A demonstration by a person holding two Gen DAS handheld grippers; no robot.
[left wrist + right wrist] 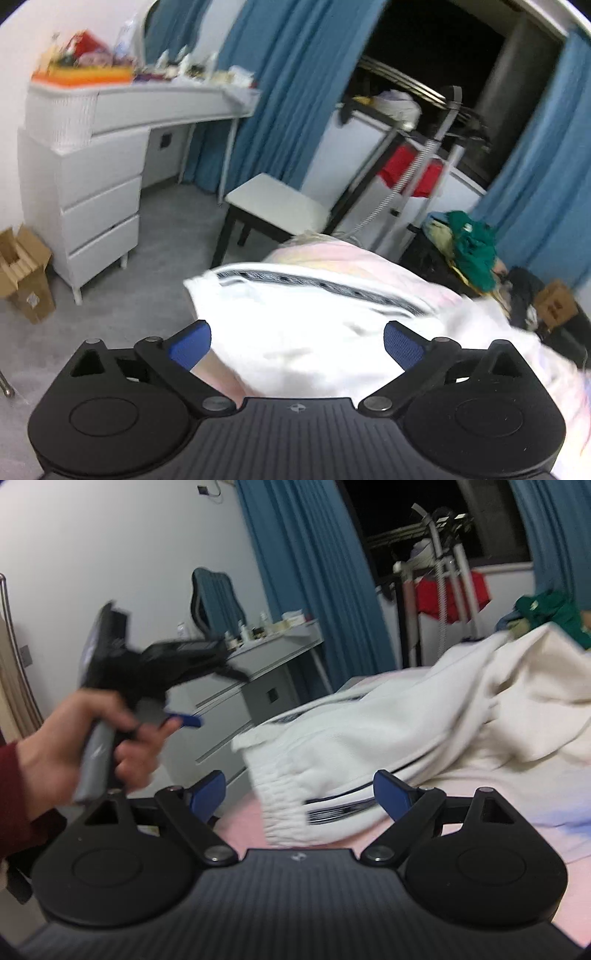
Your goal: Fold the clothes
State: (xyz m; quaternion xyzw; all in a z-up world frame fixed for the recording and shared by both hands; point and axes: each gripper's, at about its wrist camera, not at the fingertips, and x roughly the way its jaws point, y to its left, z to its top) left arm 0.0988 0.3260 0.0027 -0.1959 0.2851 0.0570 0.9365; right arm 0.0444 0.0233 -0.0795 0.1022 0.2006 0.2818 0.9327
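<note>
White track pants with dark side stripe, lying on pink bed sheet, elastic waistband nearest, legs running away up-right toward green clothes pile. Left claw spread wide, hovering over the white fabric, gripping nothing. Right claw likewise released, just before the waistband. Left hand in red sleeve, raised, clutching its handle, left of bed

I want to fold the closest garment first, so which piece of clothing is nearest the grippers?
The white trousers with the dark side stripe, lying on the pink bed just ahead of both open grippers. The green garment and red one are farther back.
</note>
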